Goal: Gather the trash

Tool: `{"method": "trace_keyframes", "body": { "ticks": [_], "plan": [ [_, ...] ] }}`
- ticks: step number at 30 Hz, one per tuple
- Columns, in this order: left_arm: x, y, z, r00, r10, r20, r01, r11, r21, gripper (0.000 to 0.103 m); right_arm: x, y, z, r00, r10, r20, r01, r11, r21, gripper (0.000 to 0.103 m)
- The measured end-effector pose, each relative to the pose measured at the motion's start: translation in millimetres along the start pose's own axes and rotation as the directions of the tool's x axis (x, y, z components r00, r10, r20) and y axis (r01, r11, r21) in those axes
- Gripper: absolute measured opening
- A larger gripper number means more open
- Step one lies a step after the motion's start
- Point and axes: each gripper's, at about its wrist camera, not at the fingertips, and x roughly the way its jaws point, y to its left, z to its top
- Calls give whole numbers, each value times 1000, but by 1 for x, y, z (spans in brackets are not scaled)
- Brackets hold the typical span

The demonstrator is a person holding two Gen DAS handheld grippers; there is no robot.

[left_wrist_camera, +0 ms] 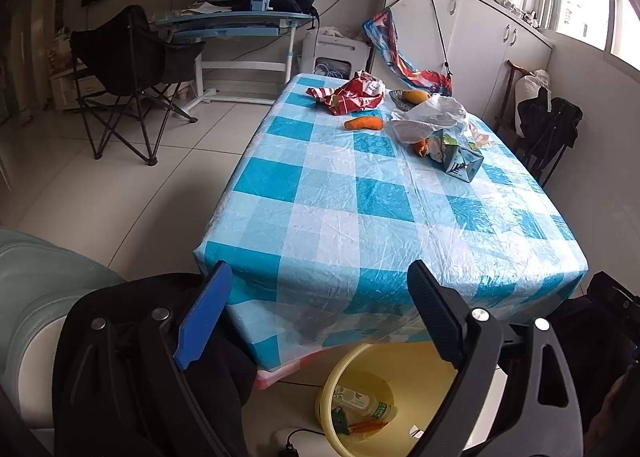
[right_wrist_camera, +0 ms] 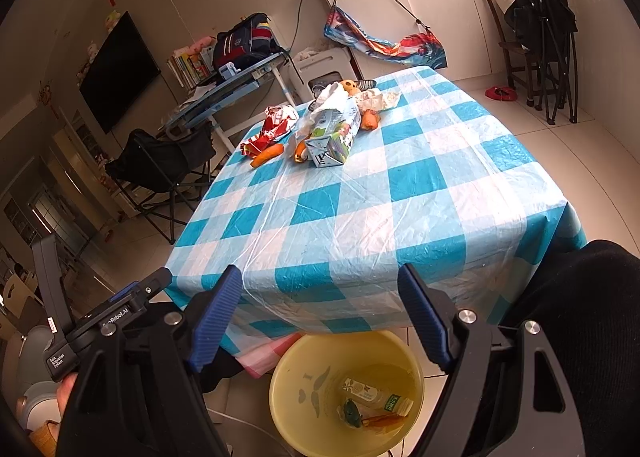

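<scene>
A yellow bin (left_wrist_camera: 420,361) (right_wrist_camera: 288,373) stands on the floor at the table's near edge, holding a plastic bottle (right_wrist_camera: 376,397) and an orange scrap. On the checked table's (left_wrist_camera: 360,209) far end lie a red wrapper (left_wrist_camera: 356,95) (right_wrist_camera: 276,125), a carrot (left_wrist_camera: 364,123) (right_wrist_camera: 267,155), a white plastic bag (left_wrist_camera: 434,115), a milk carton (left_wrist_camera: 460,159) (right_wrist_camera: 334,137) and orange peel (right_wrist_camera: 370,119). My left gripper (left_wrist_camera: 320,285) and right gripper (right_wrist_camera: 320,289) are both open and empty, held above the bin before the table's near edge.
A folding chair (left_wrist_camera: 128,77) and a blue desk (left_wrist_camera: 236,23) stand left of the table. White cabinets (left_wrist_camera: 480,29) line the far wall. Another chair with dark clothes (right_wrist_camera: 540,29) stands at the right. My dark-clothed legs flank the bin.
</scene>
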Motion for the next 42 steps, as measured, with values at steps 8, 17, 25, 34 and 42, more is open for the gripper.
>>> {"method": "trace_keyframes", "body": {
  "ticks": [8, 17, 25, 34, 42],
  "plan": [
    [1, 1, 1, 1000, 9, 9, -9, 1000, 1, 86, 1, 2, 1, 1000, -5, 2, 5, 1000, -13, 77],
    [6, 3, 1, 1000, 11, 2, -11, 1000, 4, 86, 2, 2, 1, 1000, -8, 0, 8, 1000, -20, 77],
    [10, 3, 1, 1000, 16, 2, -16, 1000, 6, 86, 5, 3, 2, 1000, -11, -1, 11, 1000, -25, 77],
    [23, 0, 3, 1000, 26, -10, -25, 999, 20, 86, 11, 0, 6, 1000, -19, -9, 19, 999, -42, 78],
    [31, -2, 4, 999, 25, -25, -25, 999, 21, 86, 16, -3, 9, 1000, -19, -13, 19, 999, -48, 78]
  ]
}}
